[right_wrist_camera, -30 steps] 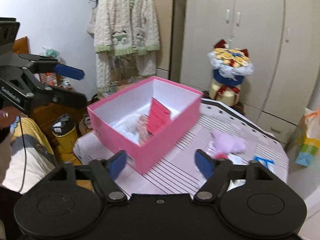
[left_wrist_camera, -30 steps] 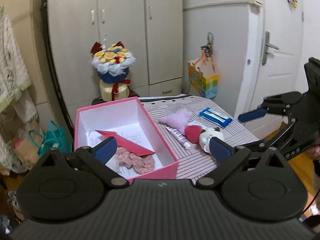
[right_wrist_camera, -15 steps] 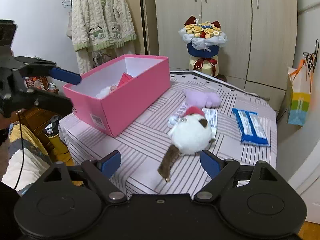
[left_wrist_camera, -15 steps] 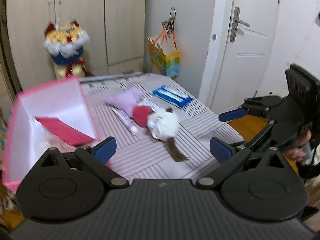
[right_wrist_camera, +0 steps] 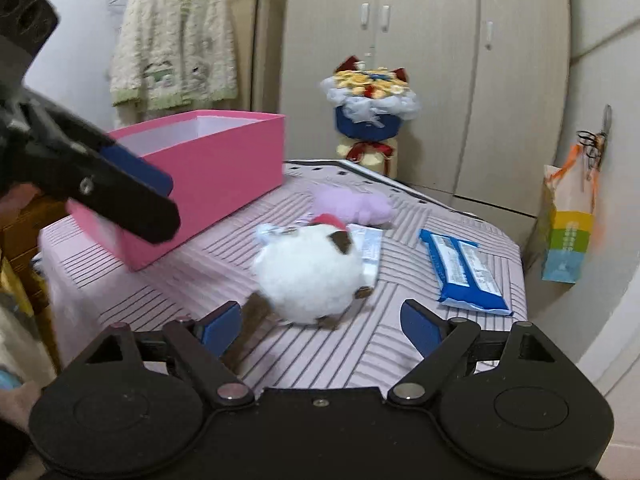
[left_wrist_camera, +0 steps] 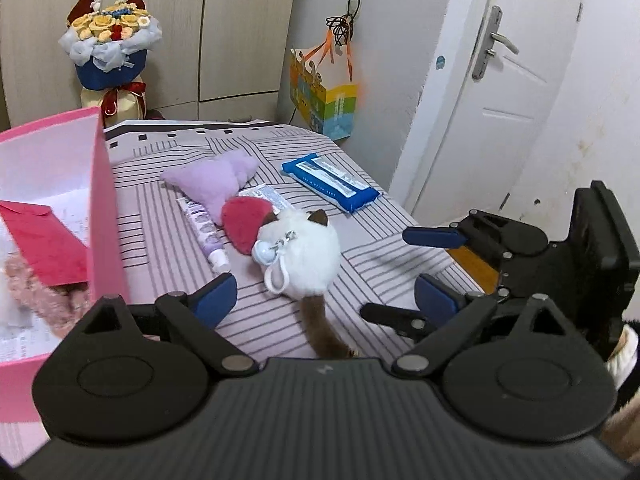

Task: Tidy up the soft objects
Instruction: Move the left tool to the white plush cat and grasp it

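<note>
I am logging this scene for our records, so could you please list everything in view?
Box: one, pink, table's left.
Round plush: one, white with brown tail, table centre.
Plush: one, lilac, behind it.
Plush: one, red, beside the white one.
Tube: one, lilac, near the box.
Packet: one, blue, table's right.
Envelope: one, red, inside box.
Bouquet: one, yellow-blue, by wardrobe.
Gift bag: one, multicoloured, hanging.
Cardigan: one, cream-green, hanging.
Left gripper: closing, nothing between.
Right gripper: open.

White plush (left_wrist_camera: 302, 254), purple plush (left_wrist_camera: 214, 180), beside pink box (left_wrist_camera: 102, 216)
</note>
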### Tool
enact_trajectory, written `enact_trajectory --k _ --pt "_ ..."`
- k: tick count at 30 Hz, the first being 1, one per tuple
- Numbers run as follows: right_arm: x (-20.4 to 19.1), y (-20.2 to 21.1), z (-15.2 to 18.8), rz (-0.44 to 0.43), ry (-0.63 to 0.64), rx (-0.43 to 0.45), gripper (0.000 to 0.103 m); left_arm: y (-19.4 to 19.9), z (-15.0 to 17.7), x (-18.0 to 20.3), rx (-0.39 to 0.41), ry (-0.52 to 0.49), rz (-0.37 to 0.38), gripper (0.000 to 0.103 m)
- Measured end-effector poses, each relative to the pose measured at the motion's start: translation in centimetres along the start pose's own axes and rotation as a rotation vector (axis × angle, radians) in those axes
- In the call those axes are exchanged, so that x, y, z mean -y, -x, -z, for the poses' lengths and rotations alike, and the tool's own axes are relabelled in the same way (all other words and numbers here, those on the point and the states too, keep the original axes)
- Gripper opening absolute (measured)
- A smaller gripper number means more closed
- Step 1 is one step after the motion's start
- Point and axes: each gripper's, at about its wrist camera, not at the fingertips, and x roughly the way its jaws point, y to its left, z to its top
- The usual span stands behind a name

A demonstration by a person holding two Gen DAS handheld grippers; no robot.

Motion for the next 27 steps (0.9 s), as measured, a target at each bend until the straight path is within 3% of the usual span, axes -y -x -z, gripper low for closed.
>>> enact_trajectory --k 2,6,10,13,16,19,27 --pt "0.4 -0.7 0.0 0.035 -0.012 0.024 0.09 -1.1 -0.2 -0.2 0.0 0.017 0.008 0.091" --pt "1.2 -2.3 -0.1 -0.043 -0.055 0.004 0.09 -3.4 -0.4 -0.9 0.026 0.052 0.008 0.086" --pt "0.2 -4.2 0.0 -0.023 -0.049 -0.047 0.09 -5.3 -0.6 -1.4 0.09 0.088 -0.068 0.086" --pt "-0.1 -5.0 0.0 -0.06 -0.075 -0.051 0.09 -6.3 -0.7 -1.6 0.11 0.086 -0.083 0.082" --pt "0.2 -6.0 0.0 -0.09 -0.133 -0.061 0.092 -7.1 -0.6 -2.0 0.094 0.104 -0.046 0.07" --pt "0.5 -6.7 -0.1 -0.117 -0.202 -0.073 0.092 -7.6 -0.3 -2.5 0.081 0.133 -0.054 0.064" --pt "-0.7 -8.1 -0.3 -0.128 -0.204 -0.083 0.09 -8.1 0.3 -3.1 0.08 0.159 -0.055 0.064"
